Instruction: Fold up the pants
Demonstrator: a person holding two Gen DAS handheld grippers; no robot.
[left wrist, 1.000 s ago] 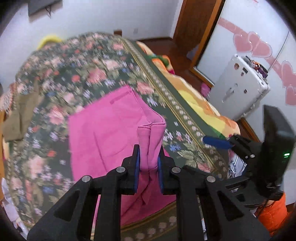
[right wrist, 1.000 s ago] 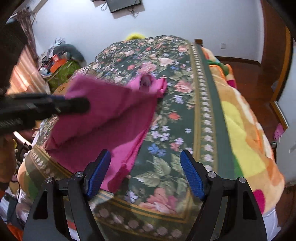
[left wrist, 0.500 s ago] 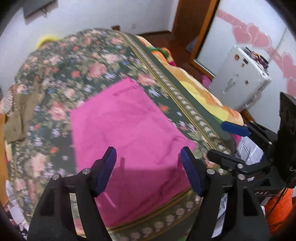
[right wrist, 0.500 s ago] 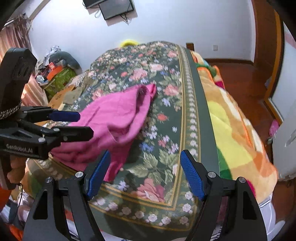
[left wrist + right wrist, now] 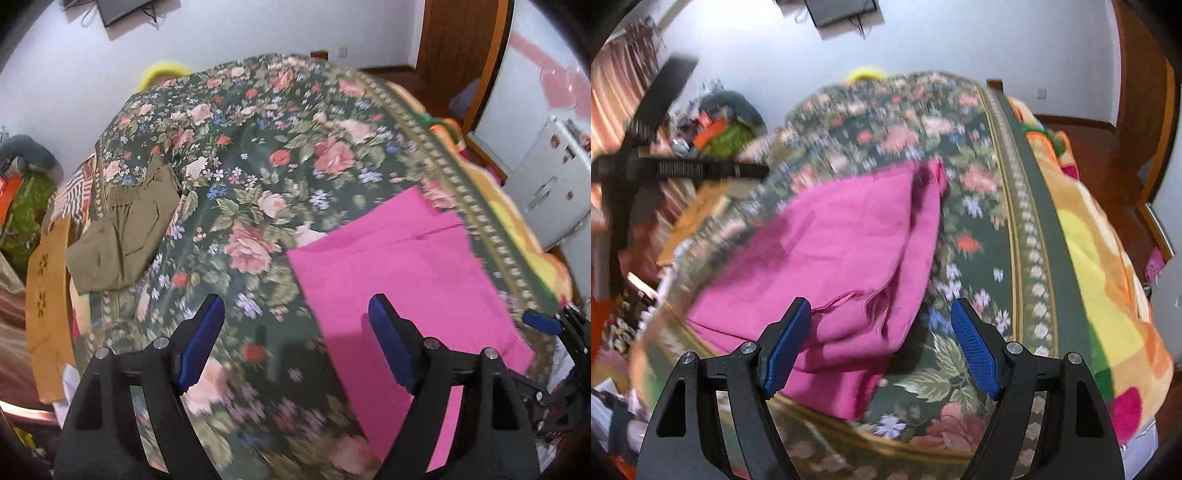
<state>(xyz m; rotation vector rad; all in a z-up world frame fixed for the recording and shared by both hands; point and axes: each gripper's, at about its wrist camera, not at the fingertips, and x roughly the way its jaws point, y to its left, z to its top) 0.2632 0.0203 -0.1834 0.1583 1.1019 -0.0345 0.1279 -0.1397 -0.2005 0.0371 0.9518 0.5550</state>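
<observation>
The pink pants (image 5: 402,266) lie folded flat on the floral bedspread (image 5: 258,177), near the bed's right-hand border. The left tongs (image 5: 295,339) hover over the bedspread just left of the pants, jaws opening with nothing between them. The right tongs (image 5: 879,343) stand wide apart above the pants' rumpled near edge, gripping nothing. Folded olive pants (image 5: 125,240) lie well apart.

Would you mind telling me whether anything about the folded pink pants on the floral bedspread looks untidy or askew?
The bright pink fabric pants lie folded on the dark green floral bedspread, but the near right edge is uneven: layers bunch, and frayed hems poke out there.
</observation>
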